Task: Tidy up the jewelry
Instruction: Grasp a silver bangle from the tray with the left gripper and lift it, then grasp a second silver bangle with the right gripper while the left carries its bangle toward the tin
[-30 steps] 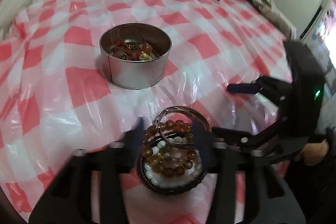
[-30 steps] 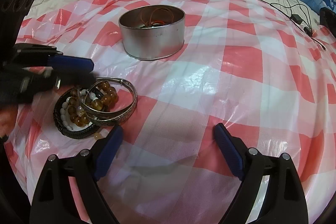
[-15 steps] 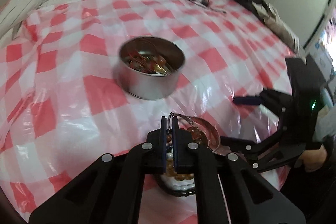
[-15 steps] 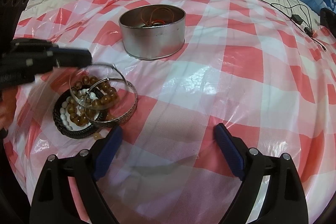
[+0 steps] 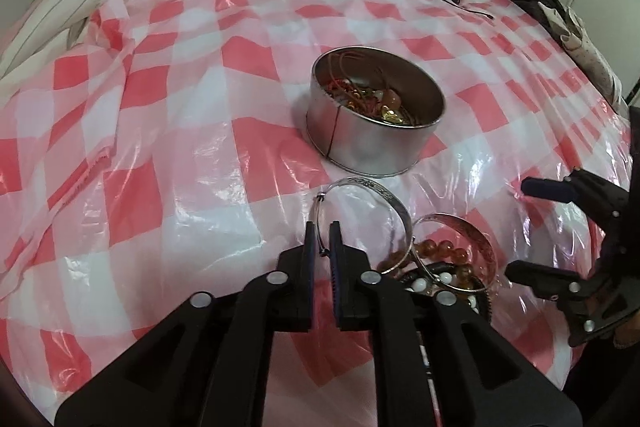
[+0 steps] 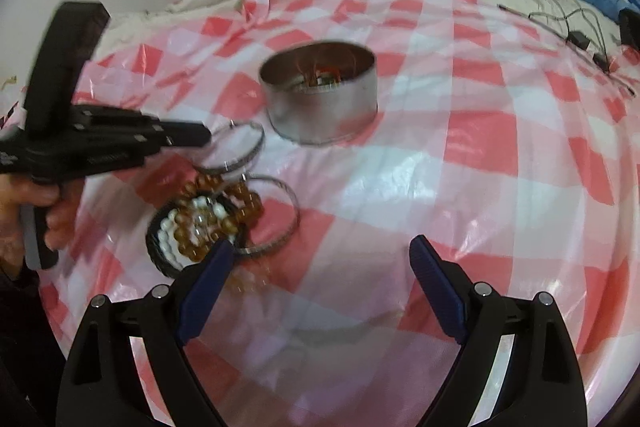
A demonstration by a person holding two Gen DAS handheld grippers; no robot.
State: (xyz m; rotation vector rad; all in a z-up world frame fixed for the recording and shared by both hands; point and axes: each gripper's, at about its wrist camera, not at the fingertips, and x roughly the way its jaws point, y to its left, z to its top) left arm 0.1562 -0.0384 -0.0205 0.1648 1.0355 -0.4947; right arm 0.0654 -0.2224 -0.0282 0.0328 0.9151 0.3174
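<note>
While a silver bangle is pinched at its thin rim, the left hand-held gripper is seen with jaws opening slightly.

The bangle is held tilted, clear of the red-checked plastic sheet on the bed, between the round metal tin of jewelry and the pile of bracelets. A second bangle is left on that pile. The right hand-held gripper is held wide open and empty near the sheet's front edge.
</note>
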